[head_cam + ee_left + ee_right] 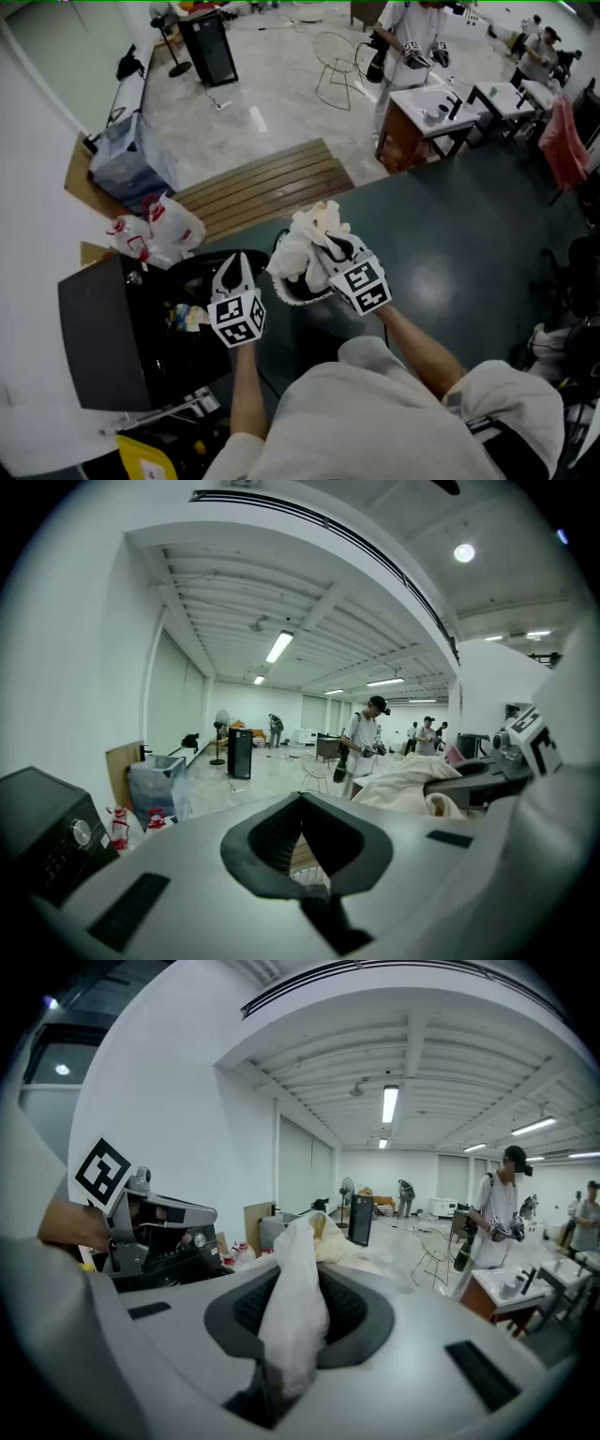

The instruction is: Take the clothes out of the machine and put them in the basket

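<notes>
The floor (pixel 450 234) has a dark green section in the foreground and a pale section beyond it. A slatted wooden panel (pixel 267 187) lies between the two. On the floor stand:
- a black machine (pixel 103 328), at left
- white plastic bags (pixel 155 230)
- a lined bin (pixel 131 159)
- a basket (pixel 292 296), on the dark section

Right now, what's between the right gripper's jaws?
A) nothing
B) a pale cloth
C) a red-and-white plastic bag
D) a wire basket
B: in the right gripper view the right gripper has its jaws closed on a pale cloth, which rises in a fold from between them.
</notes>
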A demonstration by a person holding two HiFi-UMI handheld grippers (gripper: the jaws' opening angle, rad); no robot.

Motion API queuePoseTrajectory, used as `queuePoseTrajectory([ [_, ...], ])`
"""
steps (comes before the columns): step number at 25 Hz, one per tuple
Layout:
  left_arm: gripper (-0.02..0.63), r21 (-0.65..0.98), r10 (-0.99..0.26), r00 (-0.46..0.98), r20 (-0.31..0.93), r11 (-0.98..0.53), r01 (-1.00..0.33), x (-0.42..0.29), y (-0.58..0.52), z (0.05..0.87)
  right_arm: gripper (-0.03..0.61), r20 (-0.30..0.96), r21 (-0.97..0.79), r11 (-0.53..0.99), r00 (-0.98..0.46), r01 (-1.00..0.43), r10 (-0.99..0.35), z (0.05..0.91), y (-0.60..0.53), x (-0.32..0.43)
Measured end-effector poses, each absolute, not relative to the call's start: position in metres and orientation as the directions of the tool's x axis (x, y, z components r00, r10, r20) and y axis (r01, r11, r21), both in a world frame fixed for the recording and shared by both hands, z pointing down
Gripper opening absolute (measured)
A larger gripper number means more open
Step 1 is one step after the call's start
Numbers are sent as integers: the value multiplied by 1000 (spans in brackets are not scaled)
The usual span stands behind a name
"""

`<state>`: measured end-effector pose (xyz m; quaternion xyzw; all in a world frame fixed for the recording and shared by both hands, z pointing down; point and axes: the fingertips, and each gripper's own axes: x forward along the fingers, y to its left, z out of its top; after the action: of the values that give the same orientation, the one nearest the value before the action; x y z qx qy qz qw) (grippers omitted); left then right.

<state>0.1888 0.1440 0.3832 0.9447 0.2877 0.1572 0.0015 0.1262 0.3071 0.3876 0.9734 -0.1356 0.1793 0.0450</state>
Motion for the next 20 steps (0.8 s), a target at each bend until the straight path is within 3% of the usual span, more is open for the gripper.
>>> queuePoseTrajectory([
  [7,18,114,576,729,368,-807,580,196,181,423,82,428,-1,-973,880,-229,-208,436,339,130],
  [20,18,154,493,716,494,-860,486,235,167,522,84,587,-75,-970,776,-232,-231,590,348,186],
])
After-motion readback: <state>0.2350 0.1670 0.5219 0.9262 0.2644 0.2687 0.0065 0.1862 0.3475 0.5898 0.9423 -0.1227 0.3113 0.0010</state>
